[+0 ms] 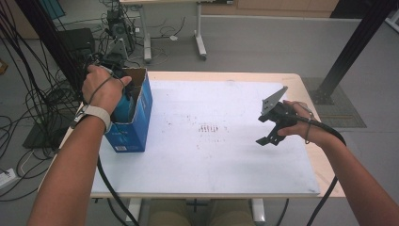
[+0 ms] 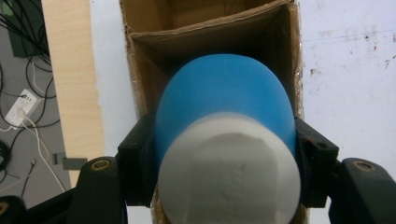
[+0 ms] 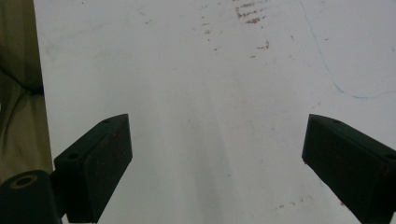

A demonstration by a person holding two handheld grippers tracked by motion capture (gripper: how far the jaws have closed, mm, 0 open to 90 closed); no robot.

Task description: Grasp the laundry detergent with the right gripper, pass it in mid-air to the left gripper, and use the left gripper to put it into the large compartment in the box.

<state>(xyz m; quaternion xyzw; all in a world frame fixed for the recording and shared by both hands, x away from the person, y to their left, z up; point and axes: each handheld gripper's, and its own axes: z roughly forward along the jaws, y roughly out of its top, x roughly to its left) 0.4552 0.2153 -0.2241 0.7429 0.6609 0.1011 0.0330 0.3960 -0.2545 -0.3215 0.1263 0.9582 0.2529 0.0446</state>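
Observation:
A blue bottle [image 2: 224, 95] with a white cap [image 2: 229, 175] sits between the jaws of my left gripper [image 2: 224, 158], which is shut on it. The bottle points down into the open top of a blue cardboard box [image 2: 154, 51]. In the high view that box [image 1: 139, 125] stands at the table's left edge, and a hand covers most of the left gripper [image 1: 120, 101] above it. My right gripper [image 1: 269, 134] hovers over the right side of the white sheet [image 1: 211, 155]. Its jaws stand wide open with nothing between them [image 3: 217, 158].
The white sheet carries small reddish stains [image 1: 209, 128] near its middle. A wooden table edge [image 1: 324, 165] shows along the right. Black cables [image 1: 28, 108] crowd the floor on the left, and a black frame post [image 1: 350, 52] stands at the far right.

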